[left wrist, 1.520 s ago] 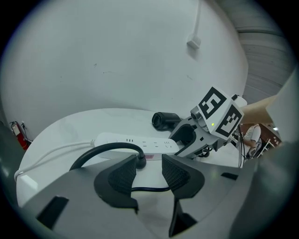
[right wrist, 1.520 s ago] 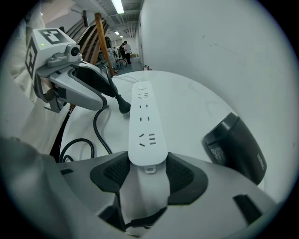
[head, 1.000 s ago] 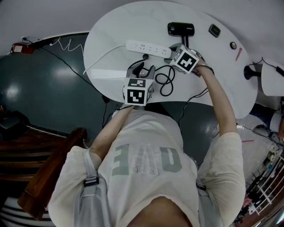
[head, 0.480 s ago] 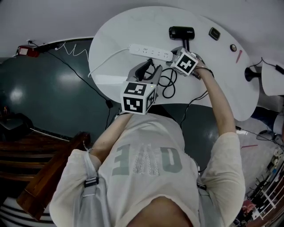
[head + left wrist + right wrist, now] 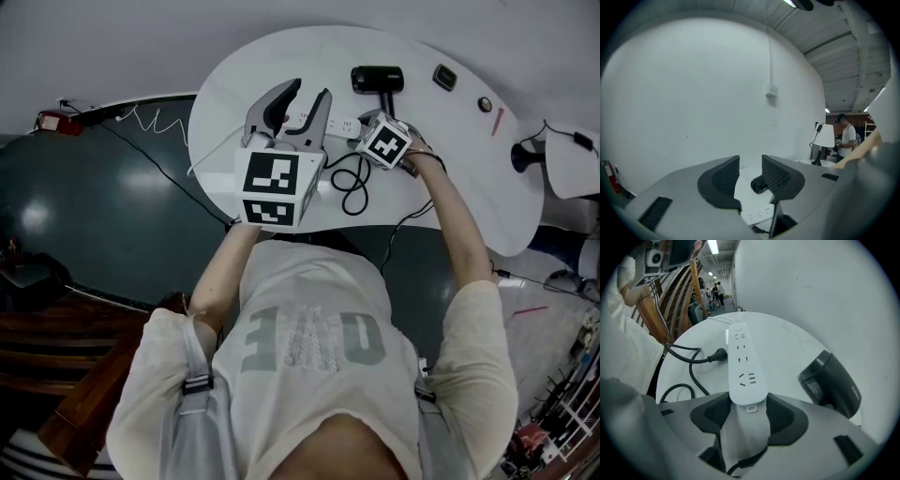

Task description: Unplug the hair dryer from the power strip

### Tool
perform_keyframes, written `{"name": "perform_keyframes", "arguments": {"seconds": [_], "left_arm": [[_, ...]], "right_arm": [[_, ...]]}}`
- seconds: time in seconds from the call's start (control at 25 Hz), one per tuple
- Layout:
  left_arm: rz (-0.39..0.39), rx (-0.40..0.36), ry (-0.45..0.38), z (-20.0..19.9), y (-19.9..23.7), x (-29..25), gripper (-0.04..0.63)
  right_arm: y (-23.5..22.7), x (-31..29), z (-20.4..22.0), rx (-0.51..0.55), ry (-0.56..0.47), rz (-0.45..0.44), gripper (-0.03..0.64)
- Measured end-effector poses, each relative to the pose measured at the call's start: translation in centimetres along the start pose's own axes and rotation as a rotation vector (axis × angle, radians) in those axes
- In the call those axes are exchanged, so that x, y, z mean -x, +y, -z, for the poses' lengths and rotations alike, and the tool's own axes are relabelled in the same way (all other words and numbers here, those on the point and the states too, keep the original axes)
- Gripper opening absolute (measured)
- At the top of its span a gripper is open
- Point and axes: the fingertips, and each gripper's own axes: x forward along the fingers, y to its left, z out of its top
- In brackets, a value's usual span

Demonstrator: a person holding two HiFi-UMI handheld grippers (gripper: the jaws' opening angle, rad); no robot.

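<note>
A white power strip (image 5: 743, 366) lies on the round white table (image 5: 450, 187). Its near end sits between the pads of my right gripper (image 5: 747, 404), which is shut on it and points steeply down. In the head view the marker cube covers that gripper (image 5: 364, 128). The hair dryer's black plug (image 5: 717, 354) lies out of the sockets, just left of the strip, with its cord looped (image 5: 352, 178) toward the table's near edge. The black hair dryer (image 5: 377, 79) lies beyond the strip. My left gripper (image 5: 289, 101) hangs high over the table, nearly level, open and empty.
A small black device (image 5: 444, 77), a round knob (image 5: 485, 104) and a red pen (image 5: 497, 122) lie on the table's far right. A lamp (image 5: 530, 155) stands past the right edge. Cables trail over the dark floor on the left.
My left gripper has risen from beside the cord near the table's front edge to well above the table, tipping toward level. The right gripper and strip have stayed put.
</note>
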Motion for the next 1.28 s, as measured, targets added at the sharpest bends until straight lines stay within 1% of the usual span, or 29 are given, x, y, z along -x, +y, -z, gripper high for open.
{"name": "perform_keyframes", "arguments": {"seconds": [0.04,0.12,0.16,0.2,0.32,0.56,0.72,0.8,0.88,0.96,1.0,1.04,1.12,1.16,1.2,1.28], "left_arm": [[-0.011,-0.015,-0.026,-0.7,0.1,0.1,0.156],[-0.045,-0.021,-0.075,-1.7,0.6,0.4,0.09],[-0.058,-0.019,-0.092,-2.0,0.8,0.5,0.047],[-0.062,-0.016,-0.1,-2.0,0.9,0.6,0.022],[-0.044,0.009,-0.095,-1.8,0.9,0.6,0.012],[-0.044,0.02,-0.086,-1.4,0.8,0.7,0.012],[-0.045,0.031,-0.074,-1.1,1.1,0.8,0.012],[-0.049,0.034,-0.076,-1.1,1.3,0.8,0.012],[-0.054,0.039,-0.086,-1.3,1.6,0.8,0.012],[-0.056,0.043,-0.096,-1.7,1.8,0.7,0.012],[-0.058,0.037,-0.1,-1.9,1.8,0.7,0.012],[-0.059,0.025,-0.103,-2.1,1.7,0.7,0.012],[-0.055,-0.008,-0.116,-2.7,1.3,0.8,0.012],[-0.048,-0.022,-0.127,-3.1,0.9,0.9,0.012],[-0.04,-0.032,-0.139,-3.5,0.5,0.9,0.012],[-0.024,-0.044,-0.164,-4.4,-0.2,1.2,0.012]], "right_arm": [[-0.2,0.0,0.0,0.002,-0.004,0.012,0.252],[-0.2,-0.1,-0.1,0.004,-0.015,0.023,0.252],[-0.2,-0.2,-0.1,0.006,-0.018,0.029,0.252],[-0.3,-0.2,0.0,0.009,-0.019,0.038,0.252],[-0.4,0.1,0.2,0.004,-0.015,0.057,0.25],[-0.5,0.2,0.3,0.013,-0.023,0.069,0.25],[-0.2,0.3,0.2,0.017,-0.025,0.052,0.252],[0.0,0.9,-0.1,0.003,-0.037,0.031,0.252],[-0.6,1.9,-0.7,-0.031,-0.07,0.039,0.252],[-2.0,3.5,-1.8,-0.081,-0.131,0.078,0.252],[-2.8,4.8,-2.7,-0.114,-0.182,0.107,0.252],[-3.6,6.4,-4.0,-0.15,-0.251,0.143,0.252],[-4.8,10.8,-6.8,-0.226,-0.431,0.234,0.252],[-5.3,13.3,-8.1,-0.258,-0.524,0.294,0.252],[-5.7,16.1,-9.1,-0.282,-0.607,0.373,0.252],[-6.1,21.7,-10.4,-0.301,-0.738,0.589,0.25]]}}
